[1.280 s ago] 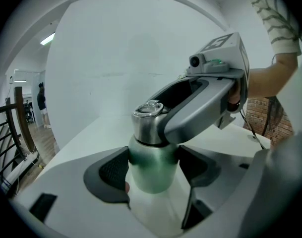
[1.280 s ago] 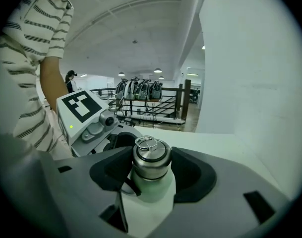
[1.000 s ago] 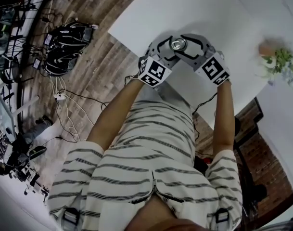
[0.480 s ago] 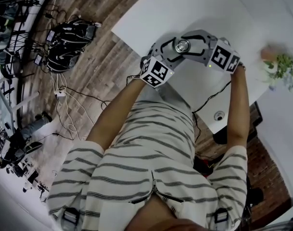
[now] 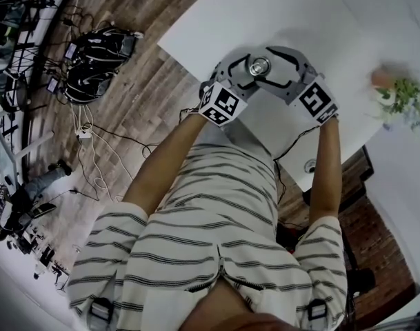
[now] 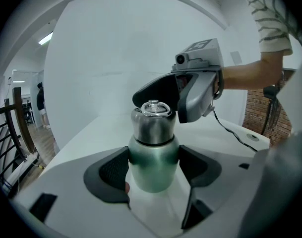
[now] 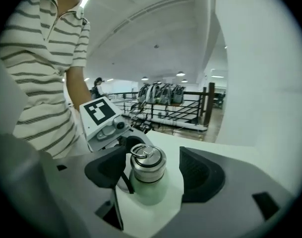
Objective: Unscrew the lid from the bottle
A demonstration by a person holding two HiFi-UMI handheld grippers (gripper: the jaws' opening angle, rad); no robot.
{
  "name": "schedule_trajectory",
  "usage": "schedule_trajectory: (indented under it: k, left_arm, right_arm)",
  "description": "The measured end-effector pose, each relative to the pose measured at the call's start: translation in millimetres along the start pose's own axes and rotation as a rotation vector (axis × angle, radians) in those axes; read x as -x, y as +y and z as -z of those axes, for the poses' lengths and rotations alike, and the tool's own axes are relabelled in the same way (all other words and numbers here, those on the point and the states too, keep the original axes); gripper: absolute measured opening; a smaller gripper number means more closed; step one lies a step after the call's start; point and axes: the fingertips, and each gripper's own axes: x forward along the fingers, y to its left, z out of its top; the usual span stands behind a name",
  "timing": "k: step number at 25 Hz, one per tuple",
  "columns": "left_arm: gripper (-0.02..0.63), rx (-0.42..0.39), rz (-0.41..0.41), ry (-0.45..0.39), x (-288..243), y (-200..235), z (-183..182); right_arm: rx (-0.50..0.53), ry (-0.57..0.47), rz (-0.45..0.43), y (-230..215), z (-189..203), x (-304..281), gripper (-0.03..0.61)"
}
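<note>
Head view, bottle near table edge, bare surface beyond

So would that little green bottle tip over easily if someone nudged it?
Probably not now: the left gripper clamps the bottle by its body. Standing alone, it looks squat and stiff, so likely stable. Its smooth metal lid may be slippery.

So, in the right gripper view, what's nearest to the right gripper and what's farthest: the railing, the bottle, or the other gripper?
1. Bottle: between the jaws of the right gripper, which have just been opening.
2. Left gripper: just behind the bottle, clamping it.
3. Railing: far back across the room.
</note>
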Motion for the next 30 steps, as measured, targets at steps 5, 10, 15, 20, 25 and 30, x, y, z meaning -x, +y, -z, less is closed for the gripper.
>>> schedule_trajectory:
  k: [5, 10, 15, 20, 25, 30]
  left_arm:
    - [0.315, 0.001, -0.005, 0.005, -1, -1, 1]
    - [0.316, 0.003, -0.006, 0.004, -1, -1, 2]
    - [0.315, 0.004, -0.008, 0.006, -1, -1, 3]
    - [0.314, 0.005, -0.010, 0.005, -2, -1, 2]
    - [0.316, 0.010, -0.011, 0.000, -1, 0, 1]
    - [0.316, 0.006, -0.007, 0.003, -1, -1, 1]
  right_arm:
    - [-0.162, -0.071, 0.300, 6, 2, 1, 0.324]
    - [-0.329, -0.130, 0.579, 2, 9, 3, 0.307]
    - [-0.366, -0.144, 0.676, 0, 11, 2, 0.279]
    - [-0.334, -0.111, 0.685, -1, 13, 0, 0.252]
    - [-0.316, -0.113, 0.652, -1, 12, 0, 0.250]
    - [-0.277, -0.111, 0.583, 1, 12, 1, 0.249]
